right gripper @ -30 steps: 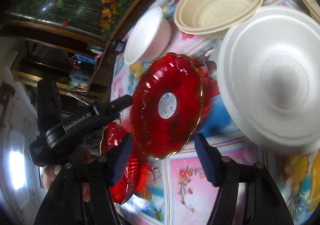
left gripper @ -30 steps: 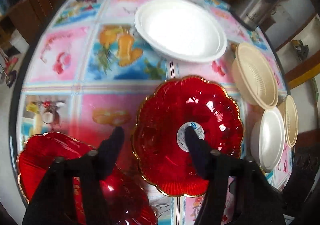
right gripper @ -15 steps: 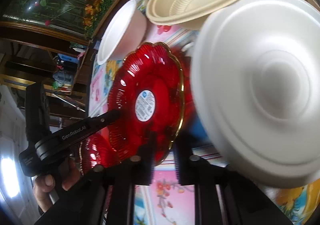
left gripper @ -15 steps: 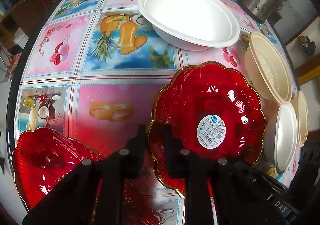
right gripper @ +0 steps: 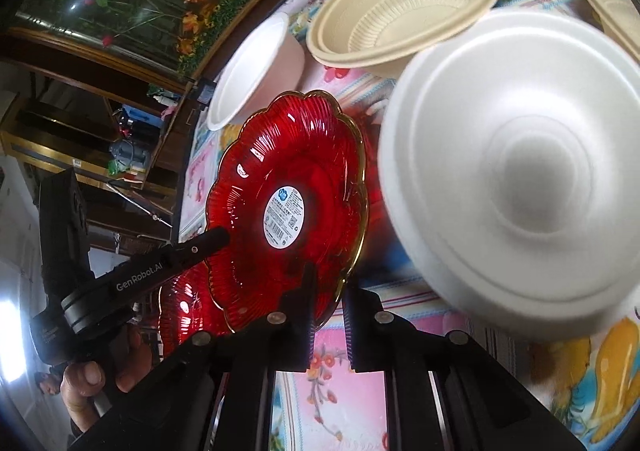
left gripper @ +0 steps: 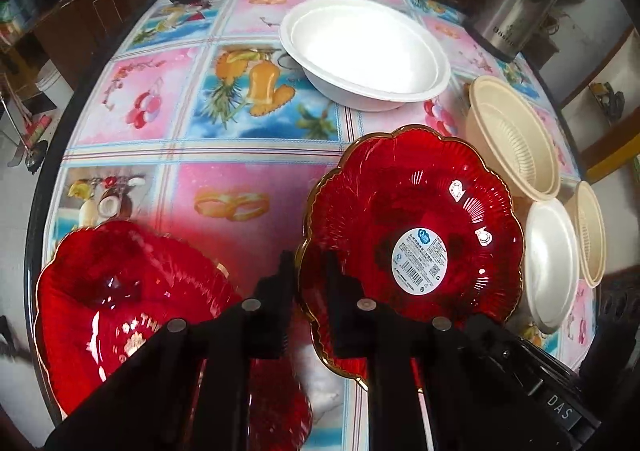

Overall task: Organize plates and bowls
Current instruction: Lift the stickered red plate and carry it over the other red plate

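Red glass plate, gold-rimmed, labelled: sat raised off counter, between white foam bowl and second red plate. Left gripper and right gripper both clamped thin on opposite rims. Risk judged: slick rim slipping, plate dropping or chipping lower plate.

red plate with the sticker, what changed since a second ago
Both grippers closed on the red plate's rim: the left gripper at its near edge, the right gripper at the opposite edge. The second red plate, white bowl and beige bowls stayed put.
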